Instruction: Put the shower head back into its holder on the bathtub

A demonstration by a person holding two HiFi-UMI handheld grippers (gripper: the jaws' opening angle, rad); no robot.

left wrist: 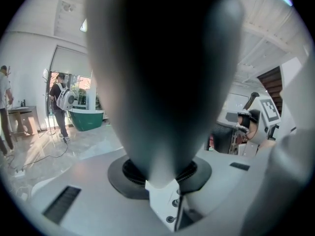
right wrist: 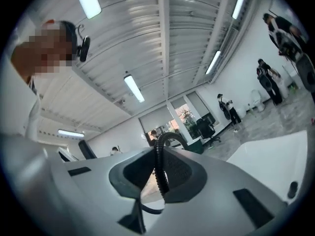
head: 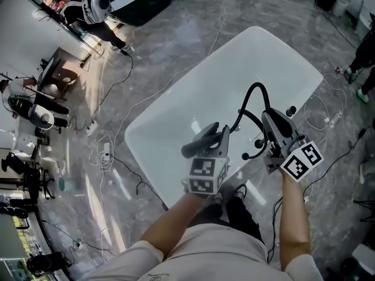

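The dark grey shower head (head: 198, 145) hangs over the near end of the white bathtub (head: 193, 86), and my left gripper (head: 218, 140) is shut on it. In the left gripper view the shower head (left wrist: 162, 77) fills the middle, pinched between the jaws. Its black ribbed hose (head: 249, 95) arcs up and right, where my right gripper (head: 270, 122) is shut on it. The right gripper view shows the hose (right wrist: 158, 168) running between the jaws. Small black fittings (head: 258, 143) sit on the tub rim beside the right gripper; which of them is the holder I cannot tell.
Cables (head: 108, 151) trail over the marble floor left of the tub, and more cable (head: 328, 119) lies at its right. Equipment and people stand at the far left (head: 35, 113). A green tub (left wrist: 86, 118) and a person with a backpack (left wrist: 61, 104) are far off.
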